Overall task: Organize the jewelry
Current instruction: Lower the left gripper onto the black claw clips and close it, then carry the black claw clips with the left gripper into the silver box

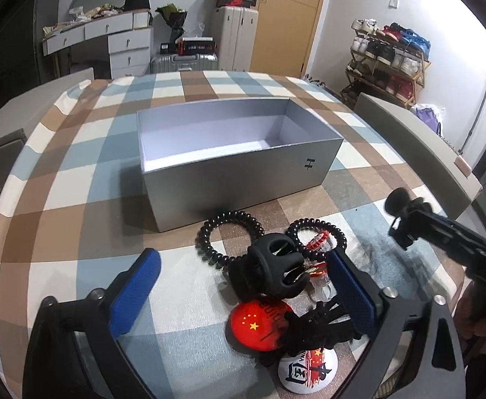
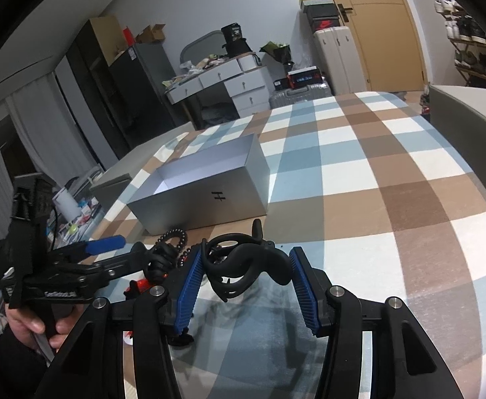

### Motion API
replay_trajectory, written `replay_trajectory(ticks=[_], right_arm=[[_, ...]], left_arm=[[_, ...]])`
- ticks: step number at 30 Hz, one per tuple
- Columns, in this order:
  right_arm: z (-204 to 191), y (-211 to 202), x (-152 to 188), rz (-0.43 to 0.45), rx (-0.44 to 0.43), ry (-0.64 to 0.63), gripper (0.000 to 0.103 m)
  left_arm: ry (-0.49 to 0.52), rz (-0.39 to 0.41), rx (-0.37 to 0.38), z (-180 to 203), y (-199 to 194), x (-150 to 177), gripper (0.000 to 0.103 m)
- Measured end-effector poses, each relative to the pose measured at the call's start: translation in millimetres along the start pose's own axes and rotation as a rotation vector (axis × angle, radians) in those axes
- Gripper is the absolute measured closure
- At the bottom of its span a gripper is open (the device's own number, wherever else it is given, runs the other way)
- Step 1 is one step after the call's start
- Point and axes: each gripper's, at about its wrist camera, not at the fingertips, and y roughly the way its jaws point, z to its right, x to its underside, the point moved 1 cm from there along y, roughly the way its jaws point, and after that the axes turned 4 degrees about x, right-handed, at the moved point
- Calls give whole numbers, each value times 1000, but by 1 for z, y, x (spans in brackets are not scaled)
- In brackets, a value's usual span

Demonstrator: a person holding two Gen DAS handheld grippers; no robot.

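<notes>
The right gripper (image 2: 246, 277) clamps a black plastic claw hair clip (image 2: 249, 262) above the checked tabletop (image 2: 376, 183). The left gripper (image 1: 243, 286) hangs spread wide over another black claw clip (image 1: 269, 271), beside the open silver box (image 1: 236, 179).

A: Where does the open box (image 1: 236, 166) sit?
B: On the table (image 1: 76, 173). The two coil hair ties (image 1: 224, 236) lie side by side just before it.
A: The claw clip (image 1: 269, 271)?
B: Before the ties, overlapping both; round badges (image 1: 259, 326) nearer still.
</notes>
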Motion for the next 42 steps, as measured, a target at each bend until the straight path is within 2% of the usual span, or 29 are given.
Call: replay_trajectory(ticks=[2,4,8,10,15,17,23,31,34,39,42], right_arm=[[3,-3,-1,8,5,3,52],[6,-6,-3,9,2,13,52],[12,-14,-9,6,14,15,52],[14,-18,-12,4,14,15,52],[17,-28,-20,26,32,2,52],[19,-30,-23,32,28,12,52],[18,-36,-28,47,31,10,52],[14,-38,-38,51,0,8,52],[6,-36,-43,45,-28,-12,52],[-8,-32,-59,56,-88,-39,52],[-14,-27,-72,60,-158,-32,52]], left_arm=[[-7,-19,15,-1,3,1,16],[-16,-39,30,-2,6,1,26],[-20,-71,69,0,9,3,38],[1,-79,91,4,9,3,53],[35,-82,71,12,10,0,58],[45,-70,80,13,7,0,65],[37,-66,91,6,2,-1,65],[46,-8,113,10,-19,-7,65],[49,24,101,11,-28,-12,65],[78,78,126,16,-44,-25,65],[71,111,147,14,-51,-38,65]])
